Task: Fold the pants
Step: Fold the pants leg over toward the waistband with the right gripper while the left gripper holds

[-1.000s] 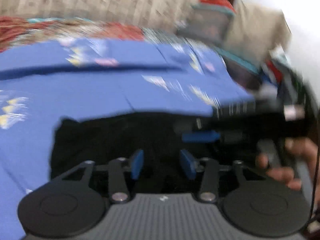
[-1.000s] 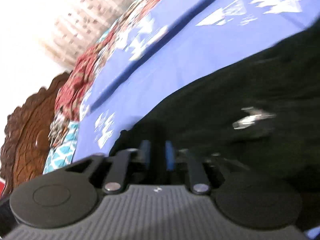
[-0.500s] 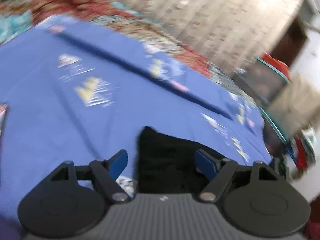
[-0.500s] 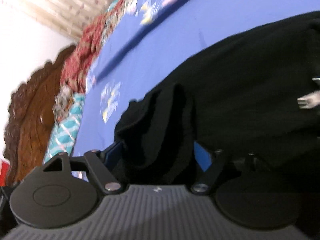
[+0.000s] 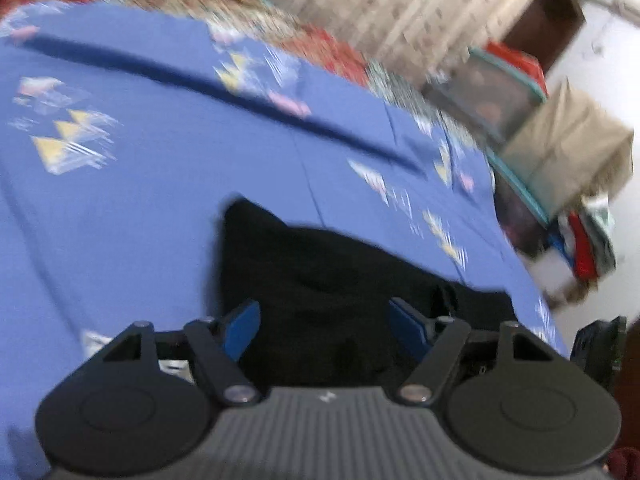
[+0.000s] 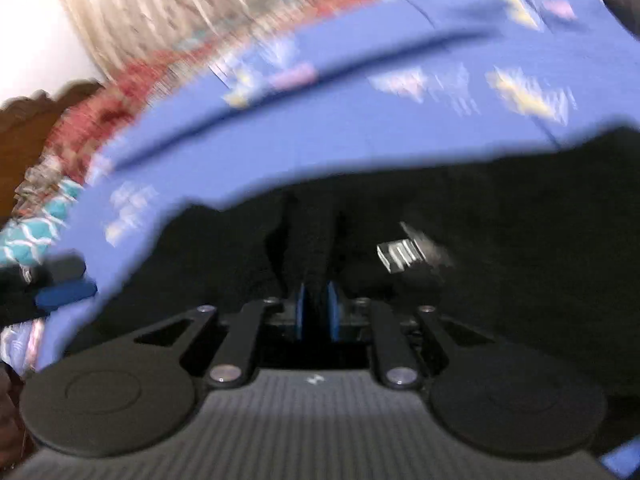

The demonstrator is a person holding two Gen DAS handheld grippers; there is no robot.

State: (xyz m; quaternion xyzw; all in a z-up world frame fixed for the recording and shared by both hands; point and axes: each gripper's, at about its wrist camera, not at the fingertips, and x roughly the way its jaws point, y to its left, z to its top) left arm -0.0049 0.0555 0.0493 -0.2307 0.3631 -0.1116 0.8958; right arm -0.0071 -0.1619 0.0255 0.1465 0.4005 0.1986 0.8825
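Left tongs [image 5: 322, 328]: blue pads spread wide apart, nothing between them. The pants [image 5: 332, 280], black, lie directly under and ahead of the gap, on the blue sheet [image 5: 160, 208] of the bed. One corner of the cloth pokes up past the left pad, pointing away from the camera. From there the far edge runs down and to the right, so the long axis goes crosswise to the tongs, toward the right of the frame.

Right tongs [image 6: 317, 312]: pads drawn close together, pinching a raised ridge of the pants [image 6: 440, 208] between them. The ridge runs straight away from the tongs. The rest of the cloth spreads broad to the right, filling the lower half of the view; a small pale tag [image 6: 400, 254] sits on it just right of the ridge. Heavy blur in both views.

Farther out: the sheet, printed with pale triangles, has a dark crease across it. Beyond it a red patterned cover [image 5: 320, 46] at the bed's edge, then a curtain [image 5: 384, 4]. A carved wooden headboard [image 6: 28, 128] shows left in the right view.
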